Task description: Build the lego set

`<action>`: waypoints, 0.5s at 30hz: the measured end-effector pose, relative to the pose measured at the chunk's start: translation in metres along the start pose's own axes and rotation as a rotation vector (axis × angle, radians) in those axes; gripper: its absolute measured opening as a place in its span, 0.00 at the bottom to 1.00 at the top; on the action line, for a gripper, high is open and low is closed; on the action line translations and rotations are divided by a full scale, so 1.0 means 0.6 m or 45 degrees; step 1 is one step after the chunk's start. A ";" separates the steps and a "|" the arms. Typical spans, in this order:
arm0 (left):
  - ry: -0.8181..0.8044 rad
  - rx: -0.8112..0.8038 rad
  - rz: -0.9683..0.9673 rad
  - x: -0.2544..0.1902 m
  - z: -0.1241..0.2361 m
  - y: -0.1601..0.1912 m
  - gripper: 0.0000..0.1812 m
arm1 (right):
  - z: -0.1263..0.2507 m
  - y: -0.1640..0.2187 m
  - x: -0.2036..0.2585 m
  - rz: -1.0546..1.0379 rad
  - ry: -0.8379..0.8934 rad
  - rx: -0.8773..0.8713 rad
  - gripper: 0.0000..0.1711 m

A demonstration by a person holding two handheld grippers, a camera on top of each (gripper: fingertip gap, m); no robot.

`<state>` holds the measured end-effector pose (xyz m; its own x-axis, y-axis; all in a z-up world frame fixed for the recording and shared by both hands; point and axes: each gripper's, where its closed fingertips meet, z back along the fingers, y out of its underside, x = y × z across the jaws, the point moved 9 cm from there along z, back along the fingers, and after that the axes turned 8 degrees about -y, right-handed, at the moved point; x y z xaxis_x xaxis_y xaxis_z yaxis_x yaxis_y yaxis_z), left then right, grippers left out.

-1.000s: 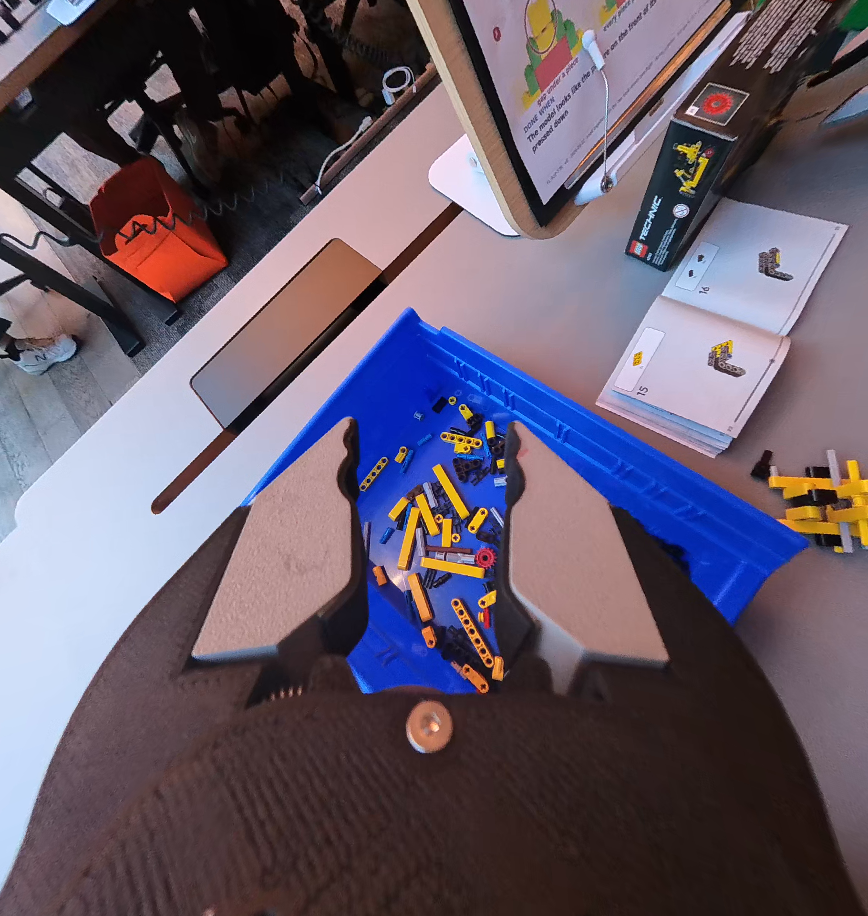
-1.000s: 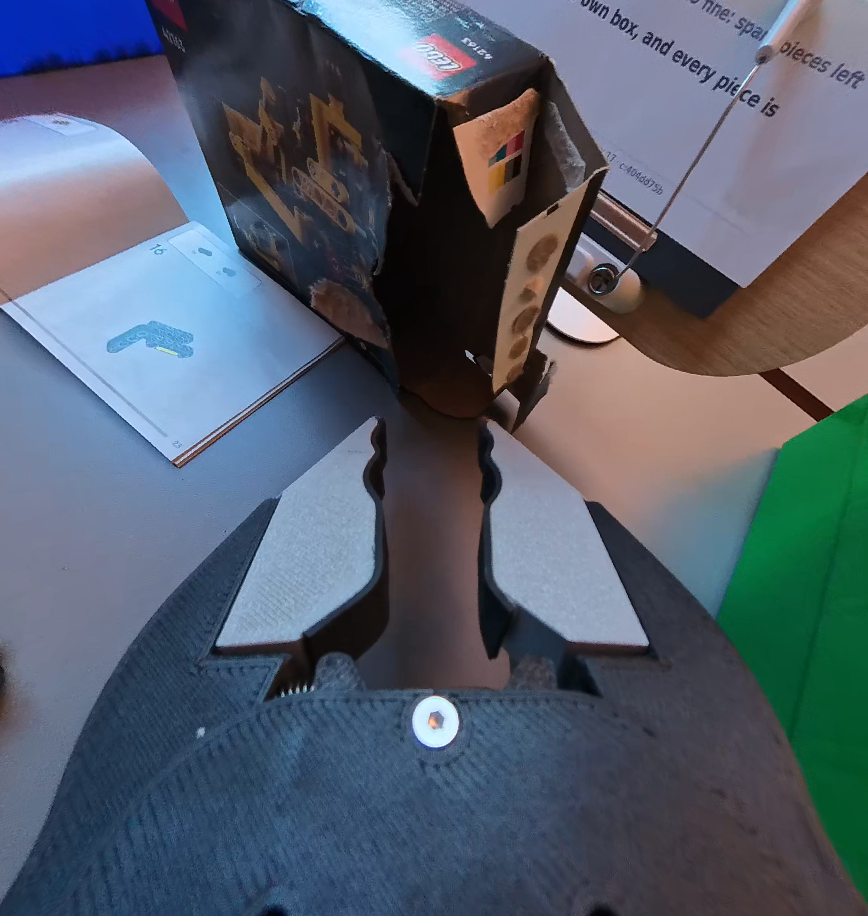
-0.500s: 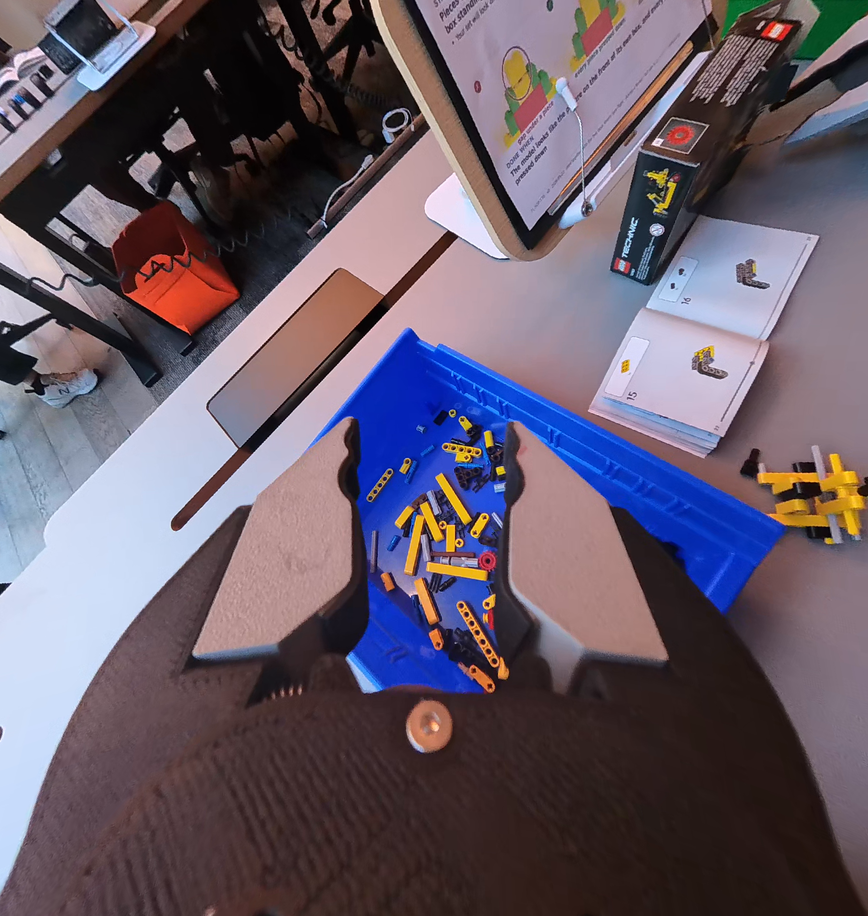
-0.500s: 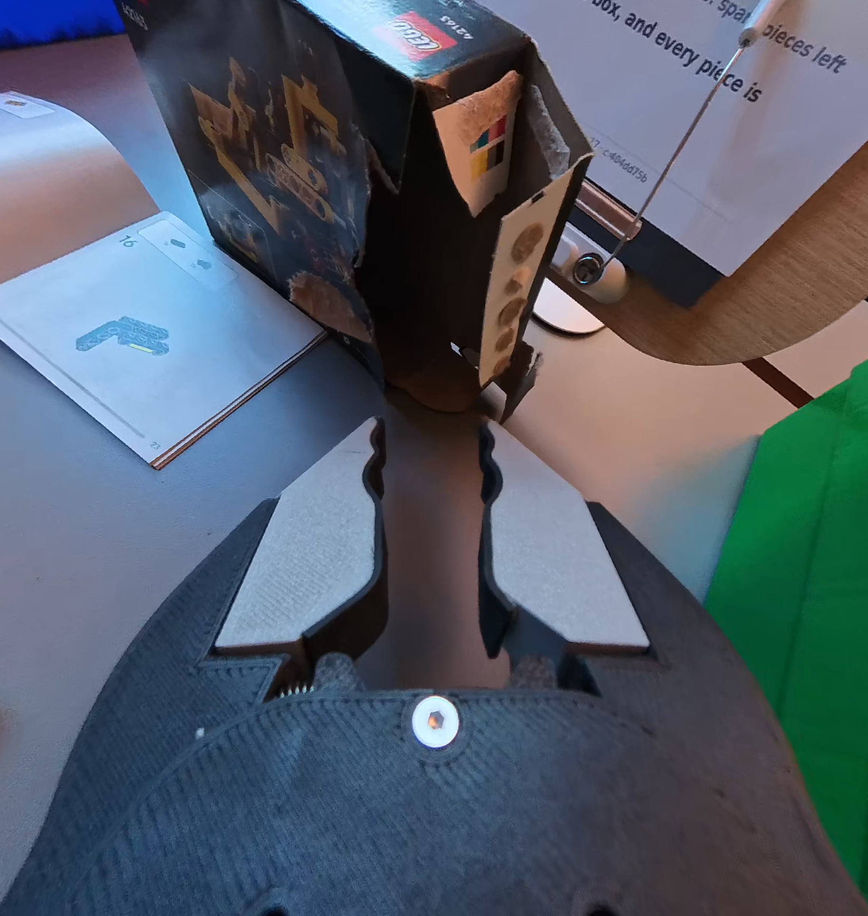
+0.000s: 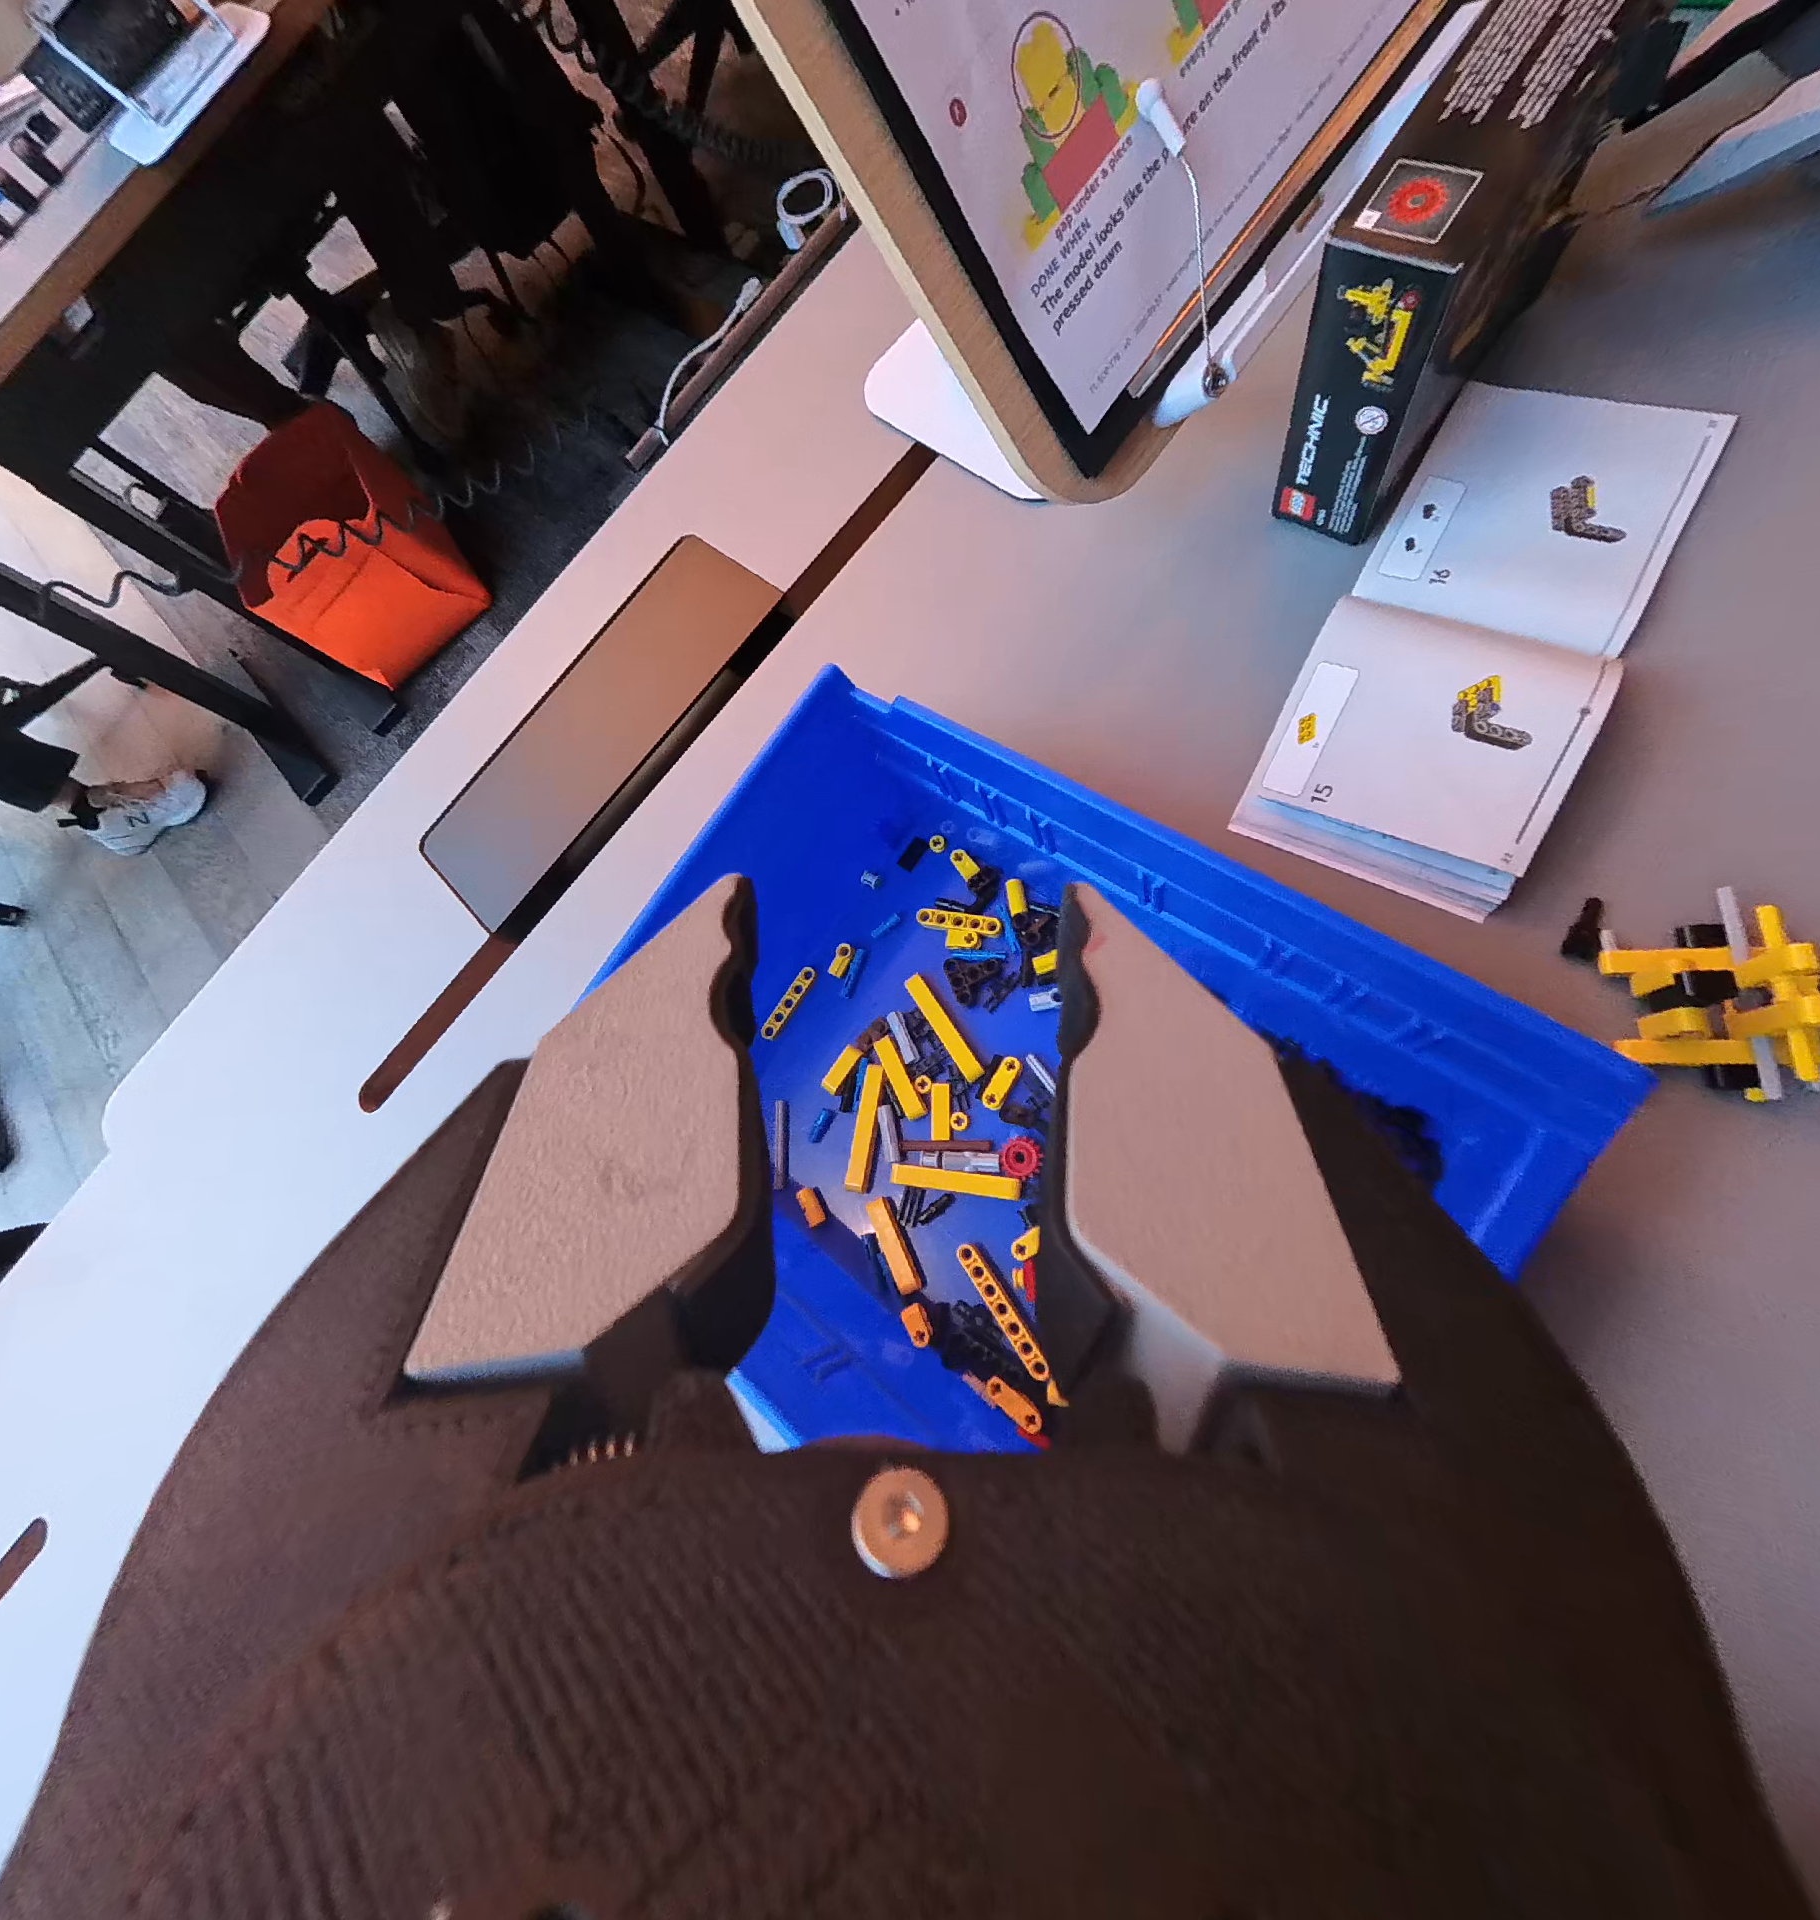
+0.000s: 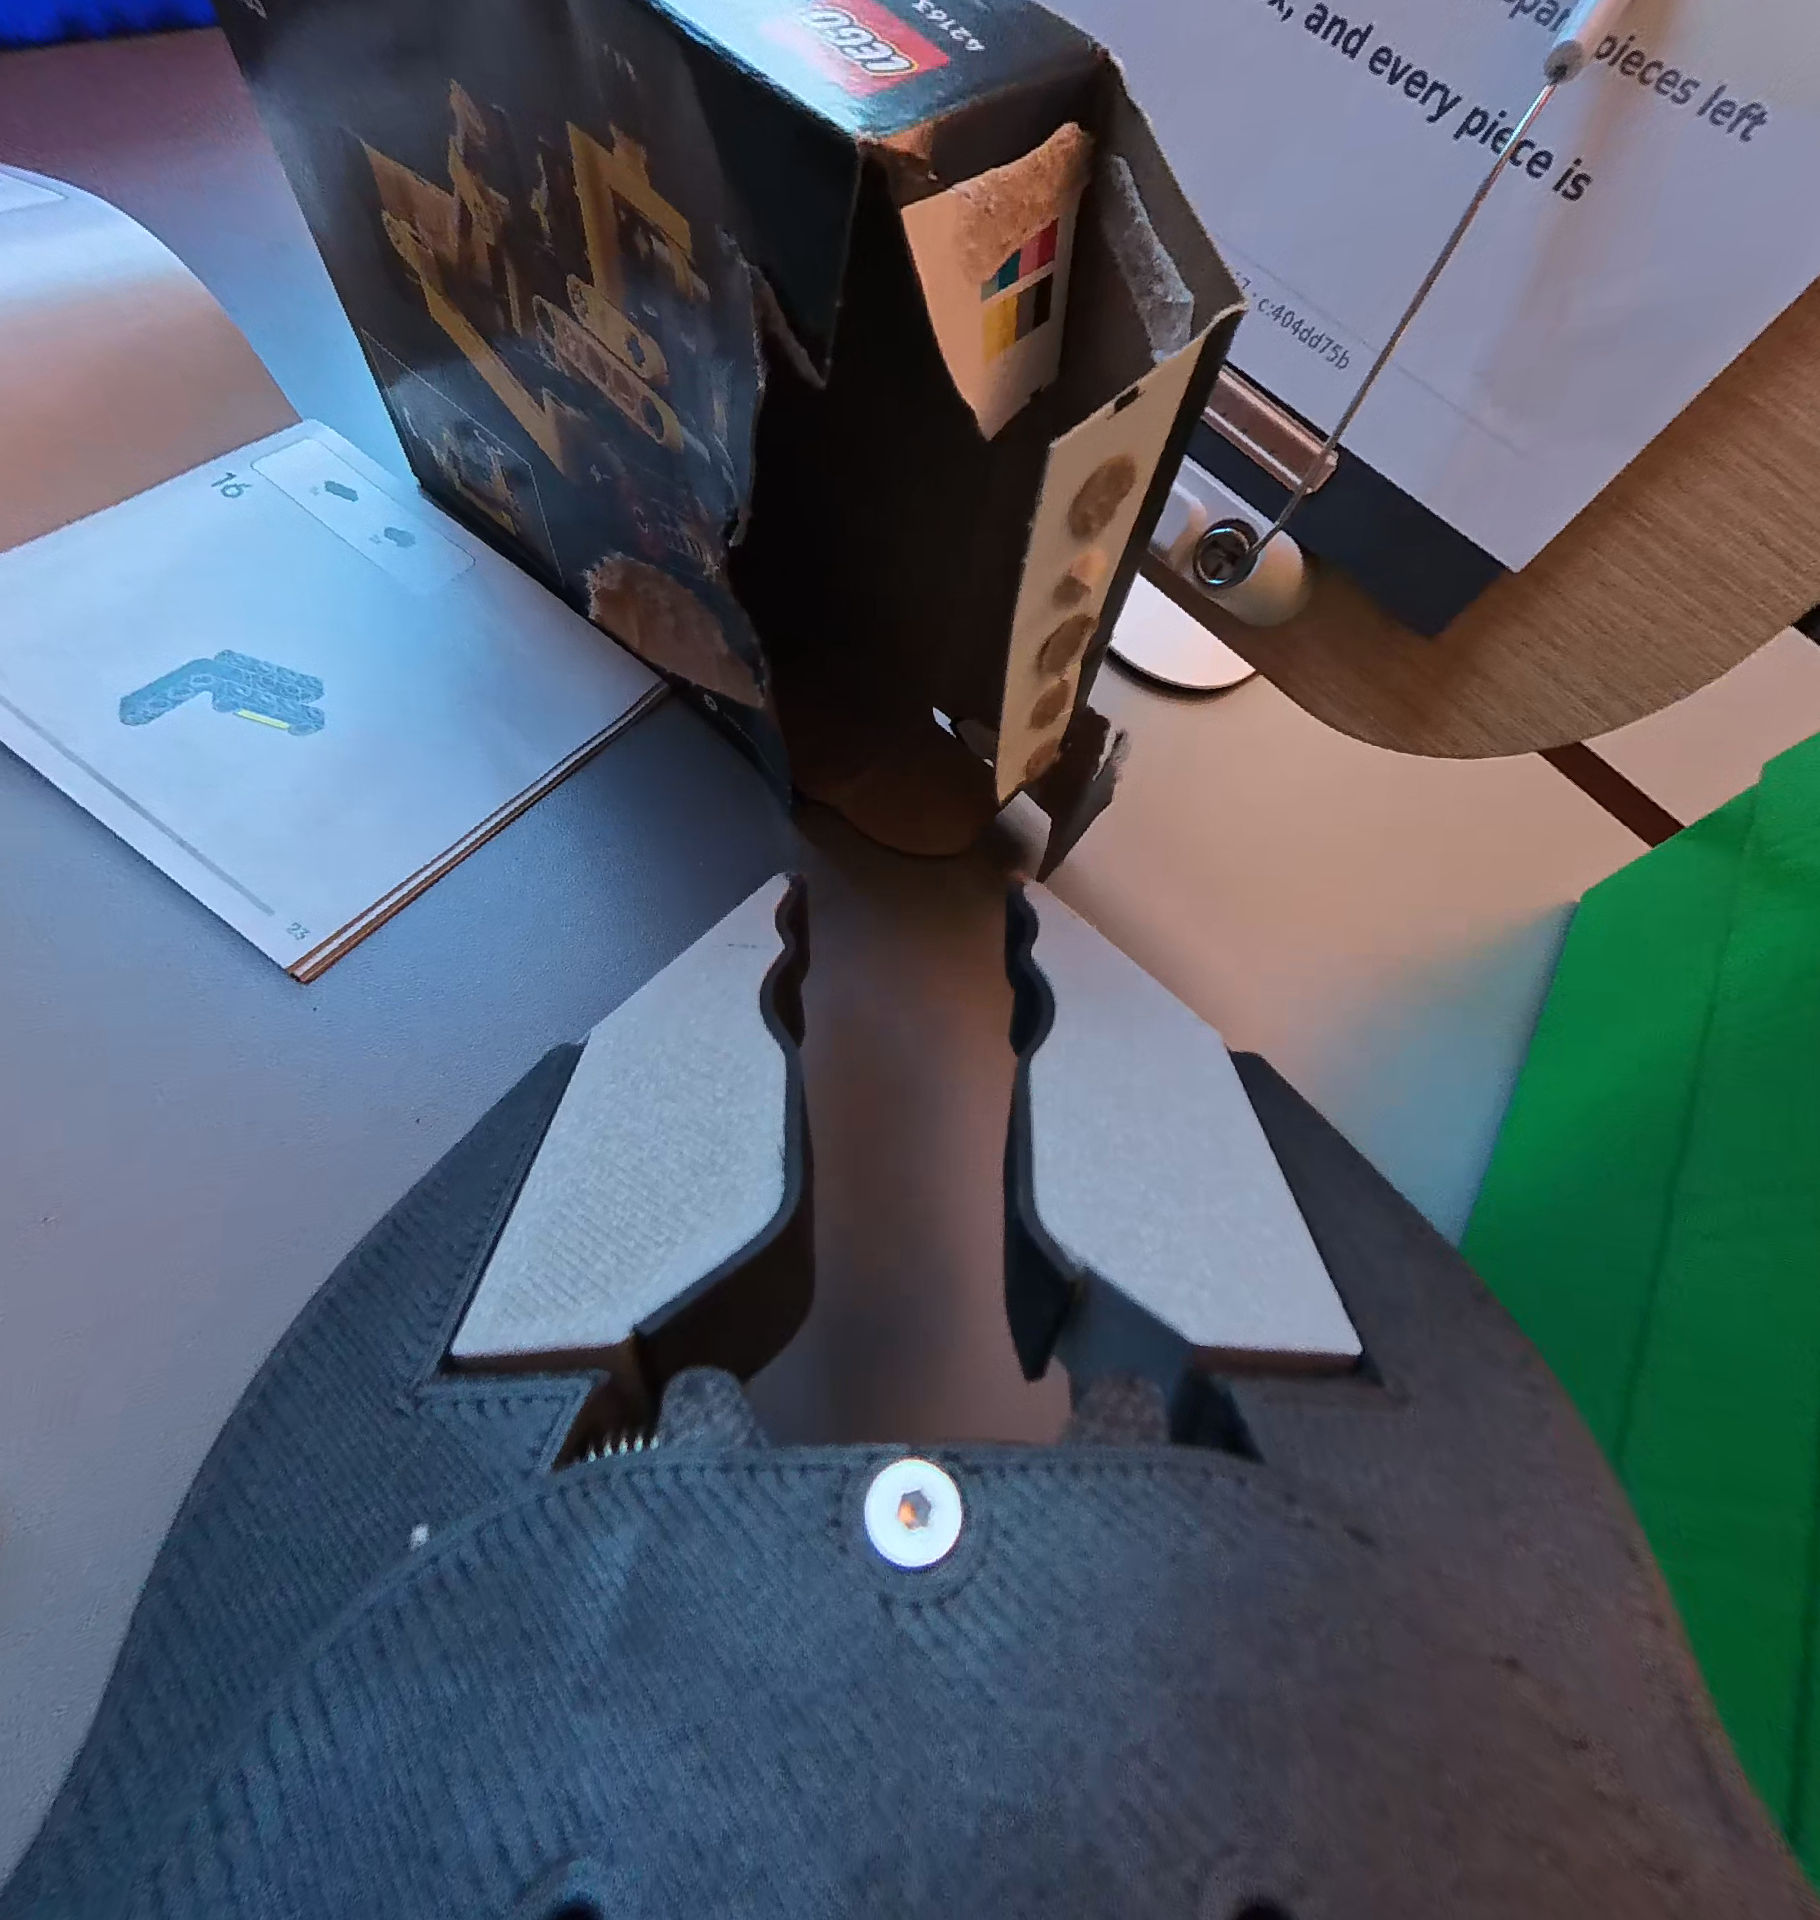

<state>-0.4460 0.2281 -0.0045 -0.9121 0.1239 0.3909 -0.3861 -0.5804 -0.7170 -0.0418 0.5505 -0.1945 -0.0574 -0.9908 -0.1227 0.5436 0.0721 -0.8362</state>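
Desk [image 5: 1093,644]: blue bin [image 5: 1353,997] left, torn box [image 6: 740,343] right.

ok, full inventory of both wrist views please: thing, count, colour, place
bin: 1, blue, on the desk under the left hand-held gripper
loose pieces: many, mostly yellow, black, grey and orange, in the bin
red gear: 1, in the bin
partial model: 1, yellow and black, on the desk right of the bin
instruction booklet: 1, white, open, between the bin and the box
set box: 1, black, torn open, standing on the booklet's edge
screen: 1, wood-framed, behind the box
bag: 1, orange, on the floor
green cloth: 1, right edge
left hand-held gripper: open, empty
right hand-held gripper: open, empty
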 end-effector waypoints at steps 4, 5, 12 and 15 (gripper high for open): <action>-0.003 0.023 -0.015 -0.002 -0.007 0.001 0.31 | -0.004 0.001 0.002 0.018 0.014 0.031 0.20; -0.010 0.030 -0.019 -0.001 -0.009 0.002 0.30 | -0.006 0.001 0.002 0.025 0.027 0.046 0.20; -0.034 0.067 0.017 0.013 -0.027 0.011 0.31 | -0.008 0.002 0.005 0.050 0.063 0.065 0.20; -0.032 0.086 0.030 0.016 -0.038 0.013 0.31 | -0.005 0.001 0.006 0.053 0.054 0.045 0.20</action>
<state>-0.4607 0.2433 -0.0194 -0.9167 0.0895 0.3894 -0.3535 -0.6360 -0.6859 -0.0443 0.5475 -0.1972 -0.0690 -0.9812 -0.1802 0.5755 0.1083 -0.8106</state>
